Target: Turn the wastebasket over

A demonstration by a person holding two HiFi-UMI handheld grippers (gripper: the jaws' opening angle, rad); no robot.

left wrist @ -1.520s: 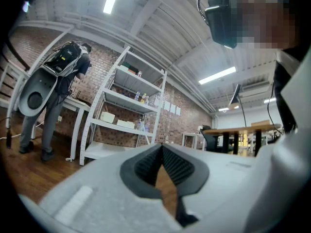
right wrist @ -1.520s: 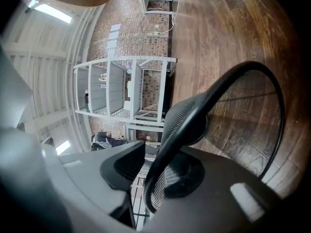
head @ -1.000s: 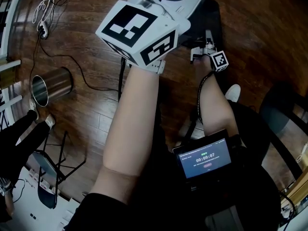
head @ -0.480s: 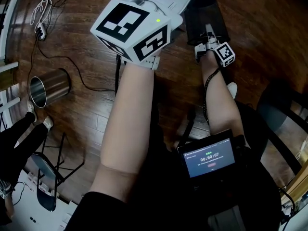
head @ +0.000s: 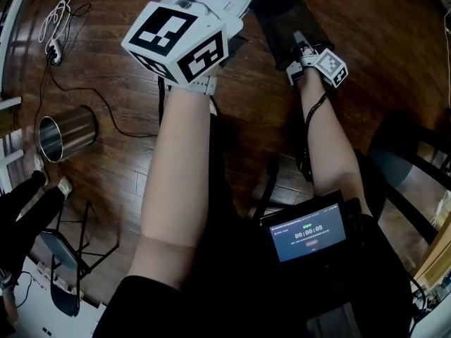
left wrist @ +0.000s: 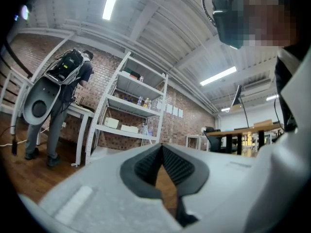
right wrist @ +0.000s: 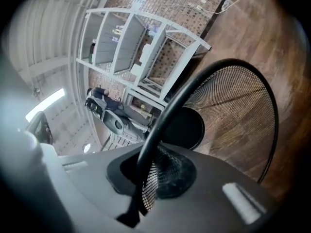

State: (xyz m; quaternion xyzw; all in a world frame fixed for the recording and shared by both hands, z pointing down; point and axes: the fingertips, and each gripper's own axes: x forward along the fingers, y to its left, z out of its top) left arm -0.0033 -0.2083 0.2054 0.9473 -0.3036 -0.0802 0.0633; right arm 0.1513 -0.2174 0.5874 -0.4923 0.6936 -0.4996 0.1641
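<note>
The wastebasket is black wire mesh with a solid round bottom. It is tipped on its side over the wood floor, its mouth facing my right gripper. My right gripper is shut on the near part of the rim, one pad inside the mesh and one outside. In the right gripper view the right gripper looks straight into the basket. My left gripper is held level, away from the basket; its pads meet with nothing between them. Its marker cube fills the upper left of the head view.
A shiny metal can lies on its side at the left. A power strip with cable trails at the far left. A dark chair stands at the right, a folding stool at lower left. White shelving and a person with a backpack stand ahead.
My right gripper has risen and rolled with the basket's rim in it, so the basket has tipped and more of it shows. The left gripper has hardly moved.
</note>
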